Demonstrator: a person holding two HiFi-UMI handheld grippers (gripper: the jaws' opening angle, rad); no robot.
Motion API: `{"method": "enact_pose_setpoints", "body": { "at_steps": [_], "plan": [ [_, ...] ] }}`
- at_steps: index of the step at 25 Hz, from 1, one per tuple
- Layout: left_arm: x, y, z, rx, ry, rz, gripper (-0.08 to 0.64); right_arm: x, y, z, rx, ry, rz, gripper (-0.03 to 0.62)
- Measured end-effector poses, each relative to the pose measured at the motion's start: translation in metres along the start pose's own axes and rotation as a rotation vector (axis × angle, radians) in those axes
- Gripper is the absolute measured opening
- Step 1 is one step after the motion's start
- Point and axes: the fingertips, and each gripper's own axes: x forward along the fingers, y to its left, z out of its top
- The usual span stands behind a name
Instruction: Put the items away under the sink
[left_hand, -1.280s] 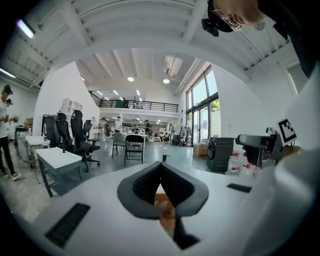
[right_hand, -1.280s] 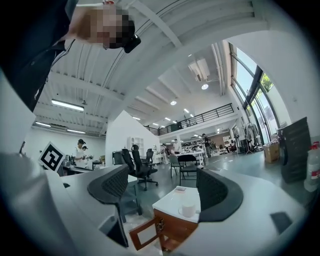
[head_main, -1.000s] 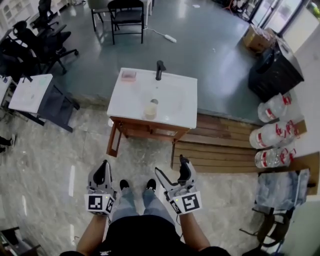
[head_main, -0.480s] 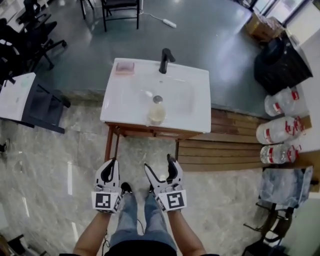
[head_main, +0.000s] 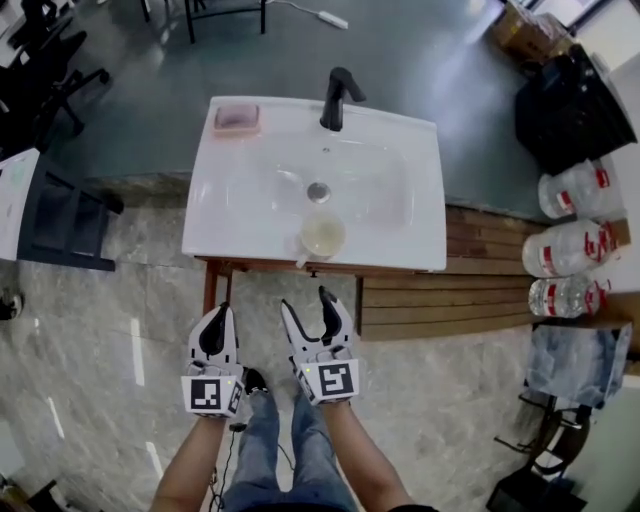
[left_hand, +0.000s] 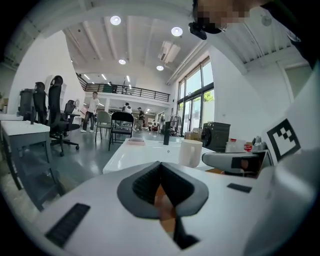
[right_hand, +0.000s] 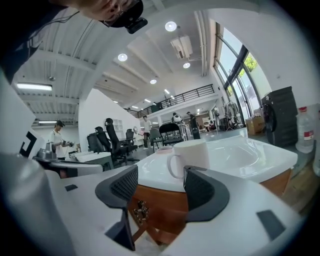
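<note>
Looking down from the head view, I see the white sink (head_main: 222, 225) on its wooden cabinet (head_main: 262, 266), with the mug (head_main: 322, 235) standing upright on the sink's front rim, just in front of the drain (head_main: 318, 191). The mug's inside looks pale and I cannot tell whether it holds anything. In the back left corner, beside the black faucet (head_main: 338, 97), sits a pink soap dish (head_main: 237, 119) with something pink lying in it; what exactly, I cannot tell. Off to the right, three big water bottles (head_main: 570, 245) lie on their sides, well apart from the sink.

Both my forearms reach forward side by side over the marbled floor (head_main: 100, 340). They stop short of the sink's front edge, and both claws point almost level at the cabinet front.

My left claw (head_main: 220, 312) is clenched with its pads together on nothing, and the mug shows beyond it on the rim. My right claw (head_main: 305, 300) is released, and its jaws have just been closing. They are still apart, with nothing gripped. Through that gap I see the cabinet's brass knob (right_hand: 139, 212) and, above it, the mug with its handle turned to the left of that view.
</note>
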Motion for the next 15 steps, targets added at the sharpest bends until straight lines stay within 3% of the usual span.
{"method": "enact_pose_setpoints", "body": {
  "at_steps": [15],
  "plan": [
    [0.048,0.021,-0.035,-0.016,0.029,0.002,0.006,0.078,-0.008,0.003,-0.118,-0.047,-0.007,0.162]
  ]
}}
